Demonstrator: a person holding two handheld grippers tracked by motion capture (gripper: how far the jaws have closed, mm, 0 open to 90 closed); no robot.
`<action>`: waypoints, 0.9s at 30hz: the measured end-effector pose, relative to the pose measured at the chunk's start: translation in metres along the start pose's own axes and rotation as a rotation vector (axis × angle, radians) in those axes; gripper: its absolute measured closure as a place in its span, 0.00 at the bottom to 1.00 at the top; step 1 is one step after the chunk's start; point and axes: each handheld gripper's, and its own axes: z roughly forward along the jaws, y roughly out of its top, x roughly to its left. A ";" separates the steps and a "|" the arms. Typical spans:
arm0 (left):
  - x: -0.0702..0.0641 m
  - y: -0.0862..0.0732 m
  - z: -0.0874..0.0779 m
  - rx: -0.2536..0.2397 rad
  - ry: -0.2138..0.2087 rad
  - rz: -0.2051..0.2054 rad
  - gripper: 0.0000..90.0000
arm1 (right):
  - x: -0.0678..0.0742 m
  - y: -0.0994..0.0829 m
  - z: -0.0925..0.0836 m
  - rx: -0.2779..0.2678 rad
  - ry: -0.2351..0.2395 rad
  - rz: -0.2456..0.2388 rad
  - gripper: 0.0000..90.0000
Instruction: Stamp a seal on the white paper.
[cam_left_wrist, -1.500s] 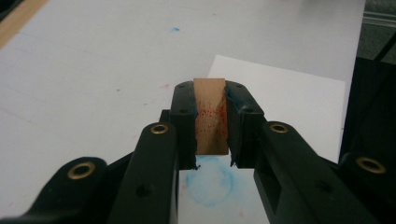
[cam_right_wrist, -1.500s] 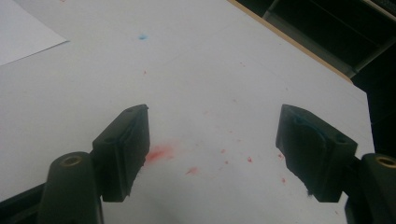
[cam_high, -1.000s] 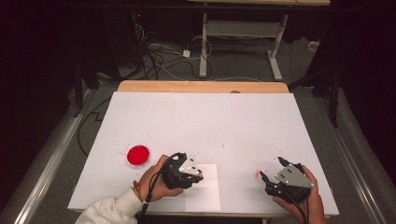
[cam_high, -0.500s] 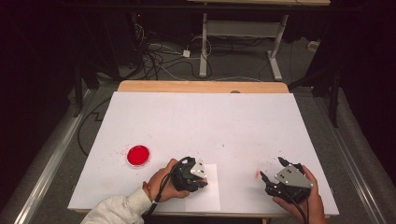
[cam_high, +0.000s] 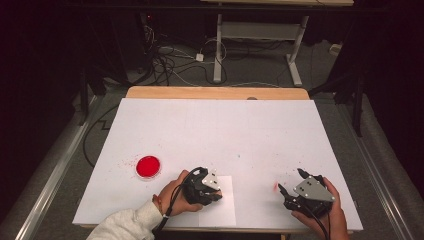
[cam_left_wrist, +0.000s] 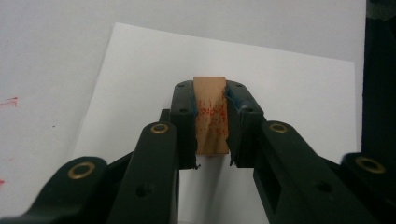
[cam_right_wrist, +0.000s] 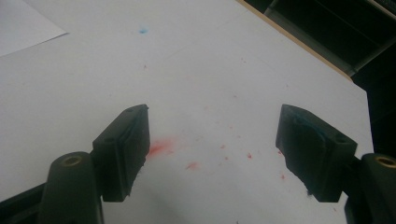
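My left gripper (cam_high: 214, 189) is shut on a small tan wooden block (cam_left_wrist: 211, 112) with red ink speckled over its face. In the high view it hangs low over a white sheet of paper (cam_high: 226, 212) near the table's front edge. In the left gripper view the block stands upright between the two pads, with the paper (cam_left_wrist: 289, 84) behind it. A round red ink dish (cam_high: 148, 166) lies to the left of that hand. At the front right my right gripper (cam_high: 290, 180) rests open, and its jaws (cam_right_wrist: 212, 135) stand wide apart over bare table.
The white tabletop (cam_high: 220, 130) carries faint red smears (cam_right_wrist: 159, 148) under the right gripper and red specks around the dish. A wooden strip (cam_high: 215, 93) runs along the far edge. Cables and a table frame lie on the floor beyond.
My left gripper has sunk and shifted slightly right, settling lower over the paper with the block still in it. The right gripper has stayed put.
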 end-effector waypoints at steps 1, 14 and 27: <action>0.000 0.000 0.000 0.000 0.000 -0.001 0.82 | 0.000 0.000 0.000 -0.001 0.001 0.000 0.29; 0.001 -0.002 0.001 -0.015 -0.007 -0.011 0.82 | 0.000 0.000 0.000 0.004 0.004 -0.002 0.30; -0.001 -0.002 0.001 -0.010 0.008 -0.007 0.82 | 0.000 0.000 0.000 0.005 0.006 -0.001 0.30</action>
